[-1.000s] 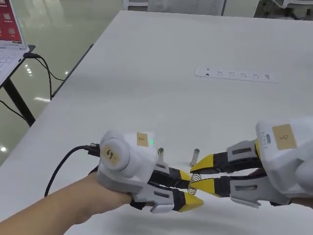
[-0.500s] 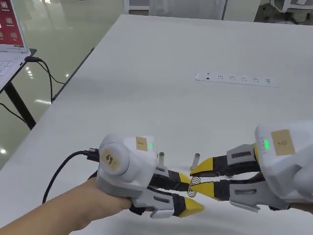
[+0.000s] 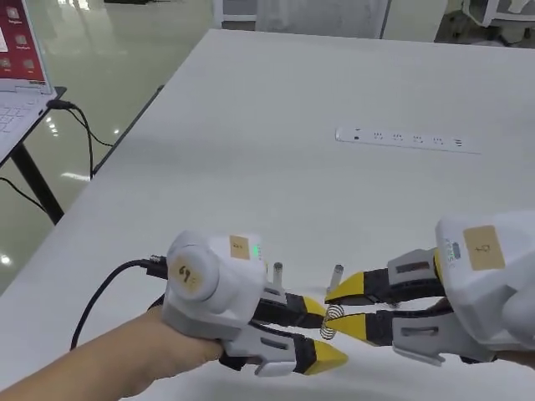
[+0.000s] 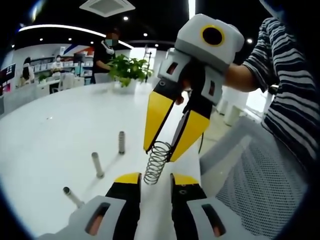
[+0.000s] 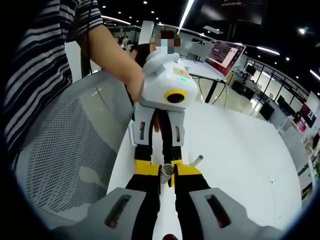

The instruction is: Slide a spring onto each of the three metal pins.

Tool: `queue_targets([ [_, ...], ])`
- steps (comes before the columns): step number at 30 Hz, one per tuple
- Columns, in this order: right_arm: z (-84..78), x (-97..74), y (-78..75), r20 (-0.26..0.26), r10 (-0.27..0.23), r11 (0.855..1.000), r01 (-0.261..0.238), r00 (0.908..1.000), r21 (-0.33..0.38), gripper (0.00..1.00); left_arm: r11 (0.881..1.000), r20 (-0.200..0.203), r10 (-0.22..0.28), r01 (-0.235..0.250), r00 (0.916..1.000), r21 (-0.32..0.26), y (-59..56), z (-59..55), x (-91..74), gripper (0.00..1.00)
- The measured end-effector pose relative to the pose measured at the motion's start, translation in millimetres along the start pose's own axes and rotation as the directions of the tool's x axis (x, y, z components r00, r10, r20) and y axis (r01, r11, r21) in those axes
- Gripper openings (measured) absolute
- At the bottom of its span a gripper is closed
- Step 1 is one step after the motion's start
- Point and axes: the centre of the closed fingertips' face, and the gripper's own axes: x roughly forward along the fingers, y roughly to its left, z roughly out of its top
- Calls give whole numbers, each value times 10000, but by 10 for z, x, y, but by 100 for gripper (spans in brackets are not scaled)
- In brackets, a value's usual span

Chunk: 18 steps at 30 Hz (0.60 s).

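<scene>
A small metal spring (image 3: pixel 332 320) hangs above the white table (image 3: pixel 276 167), pinched between the yellow tips of my right gripper (image 3: pixel 333 307). My left gripper (image 3: pixel 322 332) faces it tip to tip, open, with the spring's lower end (image 4: pixel 151 177) between its jaws. In the left gripper view the right gripper (image 4: pixel 160 152) comes down from above onto the spring (image 4: pixel 157 162), and three bare upright pins (image 4: pixel 121 142) (image 4: pixel 97 165) (image 4: pixel 72 196) stand to the left. The head view has two pins (image 3: pixel 277 271) (image 3: pixel 337 276) just behind the jaws. The right gripper view has the spring (image 5: pixel 166 172) between its own tips (image 5: pixel 166 169) and one pin (image 5: pixel 196 161).
A white power strip (image 3: pixel 407 139) lies at the back right of the table. A black cable (image 3: pixel 109 288) runs off the left gripper toward the table's left edge. A laptop (image 3: pixel 17 58) sits on a stand at far left. A mesh chair (image 5: pixel 65 150) is close behind.
Both grippers stay tip to tip around the spring, a little lower in the picture. The head camera has tilted slightly, so the table appears shifted.
</scene>
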Motion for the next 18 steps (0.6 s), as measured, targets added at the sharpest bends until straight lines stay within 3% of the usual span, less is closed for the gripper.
queue_targets([
  [5,-28,-17,-4,-40,-80,10000,80,10000,24,7,9997,21,208,-208,9998,-116,27,-9,-21,25],
  [18,-125,-26,-65,-242,-414,9991,416,9988,73,7,9984,66,387,-384,9992,-422,64,-20,-124,33],
])
